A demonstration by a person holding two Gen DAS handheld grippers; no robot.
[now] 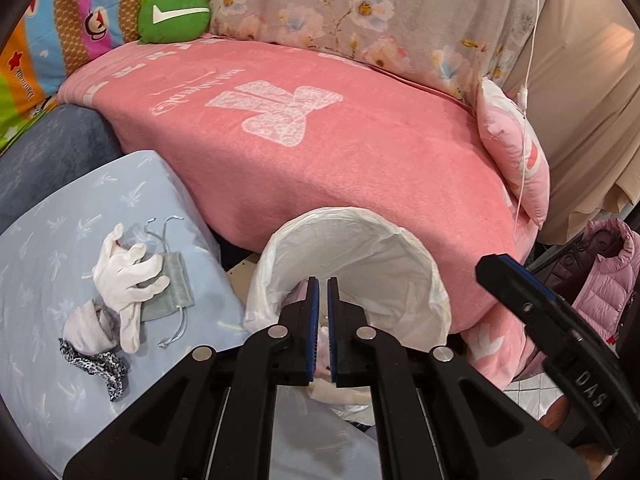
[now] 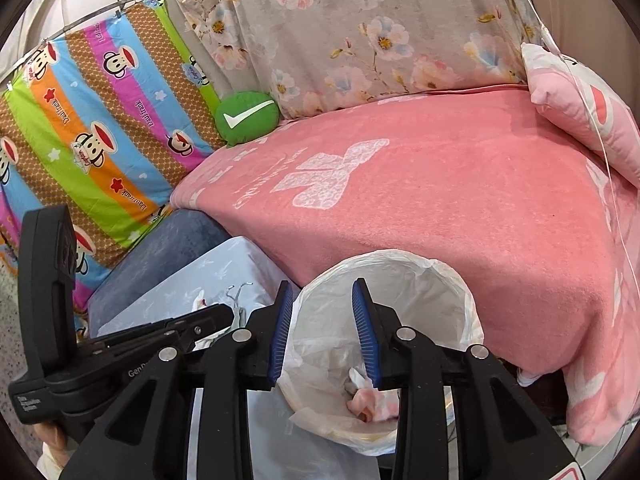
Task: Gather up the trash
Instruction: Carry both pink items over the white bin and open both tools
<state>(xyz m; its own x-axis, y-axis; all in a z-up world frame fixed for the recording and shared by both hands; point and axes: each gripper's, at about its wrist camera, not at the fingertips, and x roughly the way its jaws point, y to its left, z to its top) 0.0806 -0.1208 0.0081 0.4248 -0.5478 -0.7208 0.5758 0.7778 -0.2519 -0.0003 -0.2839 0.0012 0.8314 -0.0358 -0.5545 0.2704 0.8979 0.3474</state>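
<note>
Bin: lined with a white plastic bag, stood low centre of both views, against the front edge of the pink blanket. Crumpled pink and white trash lay at its bottom in the right wrist view.

Left gripper: fingers nearly together, a thin gap between the blue pads, nothing visibly held; tips over the bin's near rim.

Right gripper: jaws set wide, empty, poised above the bin mouth.

Pale blue cushion, lower left of the left view, carried a white glove, a grey drawstring pouch, a rolled grey sock and a leopard-print scrap.

Green check-mark cushion: upper left, behind the blanket.
</note>
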